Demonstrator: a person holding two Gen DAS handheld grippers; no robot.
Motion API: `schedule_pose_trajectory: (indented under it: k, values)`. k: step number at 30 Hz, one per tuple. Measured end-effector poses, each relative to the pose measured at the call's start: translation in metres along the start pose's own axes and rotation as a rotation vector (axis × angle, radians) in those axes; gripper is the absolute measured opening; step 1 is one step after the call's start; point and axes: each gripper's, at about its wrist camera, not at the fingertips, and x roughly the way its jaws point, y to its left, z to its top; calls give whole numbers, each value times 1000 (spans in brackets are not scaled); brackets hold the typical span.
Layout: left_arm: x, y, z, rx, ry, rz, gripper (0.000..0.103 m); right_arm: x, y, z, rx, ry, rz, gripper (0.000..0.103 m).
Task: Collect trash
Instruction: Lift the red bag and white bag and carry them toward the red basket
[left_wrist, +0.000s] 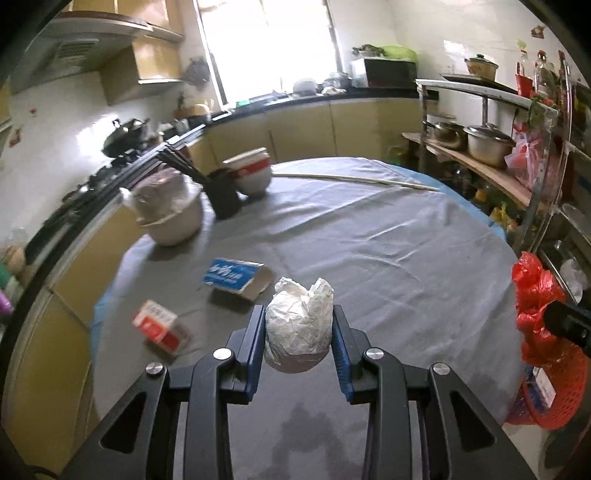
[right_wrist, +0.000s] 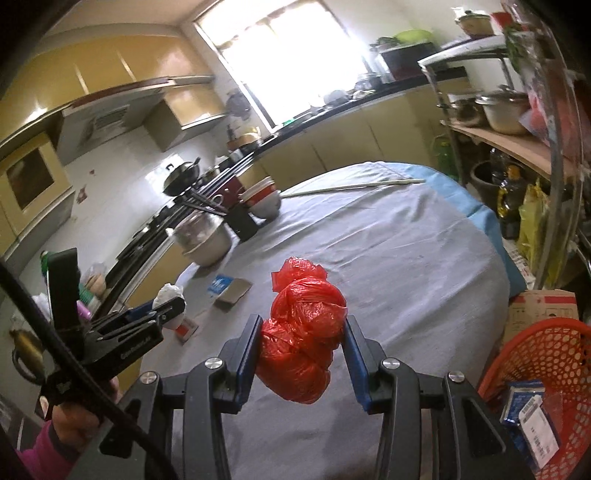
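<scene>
With both claws loaded, the main risk is a drop before the bin: my left claw (left_wrist: 299, 325) is clamped on a crumpled white paper wad (left_wrist: 298, 325), pads only on its sides, and it's soft, so it could compress and slip out if I swing fast. My right claw (right_wrist: 301, 338) is clamped on a knotted red plastic bag (right_wrist: 303, 332); slick film, bulging above and below the pads, could squirm free. The red mesh basket (right_wrist: 546, 354) sits off the tabletop (left_wrist: 388, 240) edge to the right, low, already holding some packaging; releasing early puts the trash on the floor, and both claws heading there at once could collide. Still on the tabletop: a blue carton (left_wrist: 236, 277) and a red-white box (left_wrist: 160, 325), both near the left edge, apart from each other. Pose: both claws held above the tabletop, pitched downward, loads clear of the cloth; from the right wrist view the left claw sits to the left and forward, a hand (right_wrist: 74, 424) gripping its handle.
</scene>
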Motion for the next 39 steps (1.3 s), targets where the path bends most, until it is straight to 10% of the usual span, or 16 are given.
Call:
schedule_pose_trajectory:
  k: [39]
  values:
    - [-94,-64,-35,114,-122,49,35,-72,14,-30,-25,-94,87,46]
